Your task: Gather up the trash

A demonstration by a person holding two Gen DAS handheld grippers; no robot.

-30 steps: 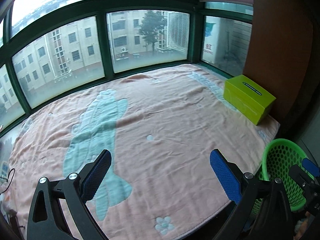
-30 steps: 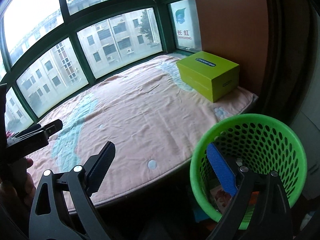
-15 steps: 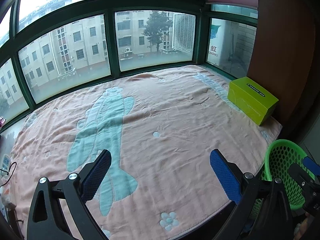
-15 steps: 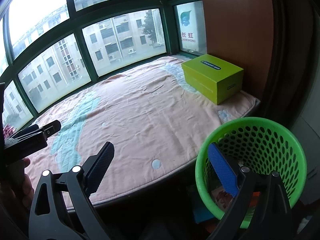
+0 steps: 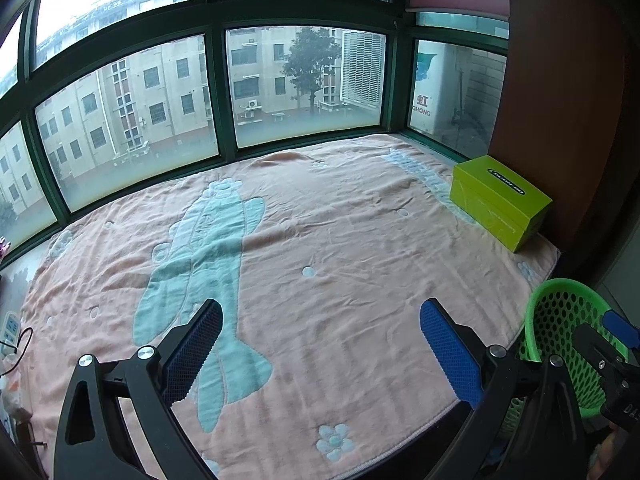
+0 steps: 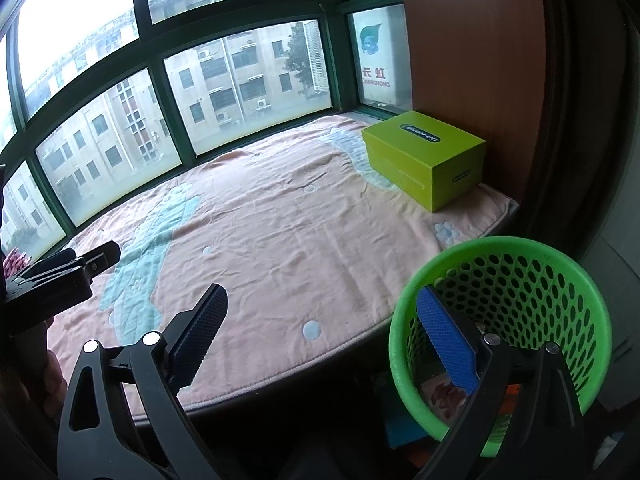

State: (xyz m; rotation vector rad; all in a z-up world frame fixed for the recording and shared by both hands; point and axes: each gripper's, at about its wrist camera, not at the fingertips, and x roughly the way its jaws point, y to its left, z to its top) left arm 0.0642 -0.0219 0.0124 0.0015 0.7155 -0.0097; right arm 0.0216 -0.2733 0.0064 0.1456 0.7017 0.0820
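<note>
A green perforated basket [image 6: 560, 264] stands on the floor at the bed's right front corner, with paper scraps [image 6: 440, 396] at its bottom; it also shows in the left wrist view as the basket [image 5: 560, 312]. My right gripper [image 6: 320, 332] is open with nothing between its fingers, its right finger [image 6: 444, 344] over the basket's rim. Above the near part of the pink blanket [image 5: 340, 240] hangs my left gripper [image 5: 320, 344], open and holding nothing. The other gripper's tip [image 5: 616, 344] shows at far right.
A lime-green box [image 6: 424, 160] sits on the blanket's far right, against a brown wall [image 6: 472, 40]. Green-framed windows [image 5: 216, 92] curve behind the bed. A power strip and cable [image 5: 12, 328] lie at the left edge. A hand [image 6: 40, 380] holds the left gripper.
Both cameras have pulled back and risen a little, so more of the blanket and window shows. Both grippers stay open.
</note>
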